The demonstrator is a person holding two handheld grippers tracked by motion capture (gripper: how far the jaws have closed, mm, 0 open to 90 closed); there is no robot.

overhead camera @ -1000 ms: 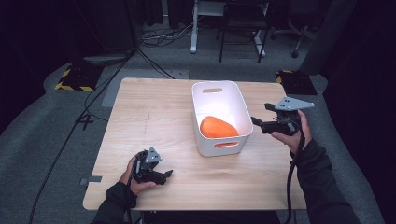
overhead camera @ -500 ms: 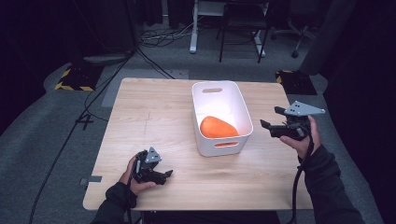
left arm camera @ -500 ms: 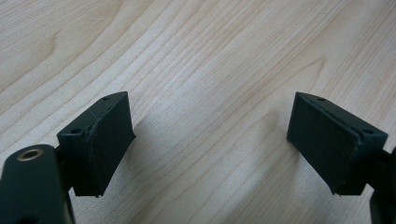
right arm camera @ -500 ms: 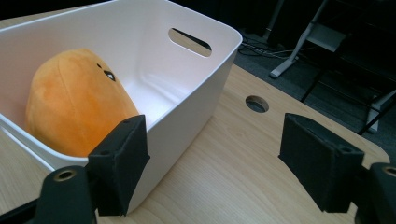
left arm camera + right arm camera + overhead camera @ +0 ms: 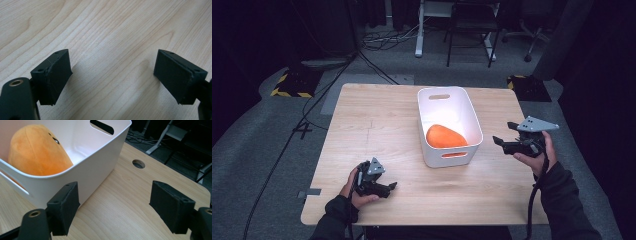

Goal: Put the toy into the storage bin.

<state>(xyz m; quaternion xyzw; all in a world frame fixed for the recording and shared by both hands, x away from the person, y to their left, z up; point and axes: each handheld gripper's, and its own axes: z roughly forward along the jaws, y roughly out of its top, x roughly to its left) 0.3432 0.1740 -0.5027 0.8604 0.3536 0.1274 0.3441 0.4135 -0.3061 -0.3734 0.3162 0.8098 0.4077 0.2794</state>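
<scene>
On the pale wooden worktop (image 5: 377, 120), ringed by grey floor and dark curtains, I keep my left gripper (image 5: 388, 187) released, resting low. Mid-worktop, the white bin (image 5: 472, 127) holds the orange plush (image 5: 444, 136). My right gripper (image 5: 502, 141) hovers released just beside the bin.

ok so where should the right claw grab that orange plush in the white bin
Probably the plush's rounded upper bulge, coming straight down from above with the right claw open wide. It lies deep in the white bin, leaning toward the near end, and the tall walls block any sideways approach. Its soft body should squash between the jaws.
</scene>
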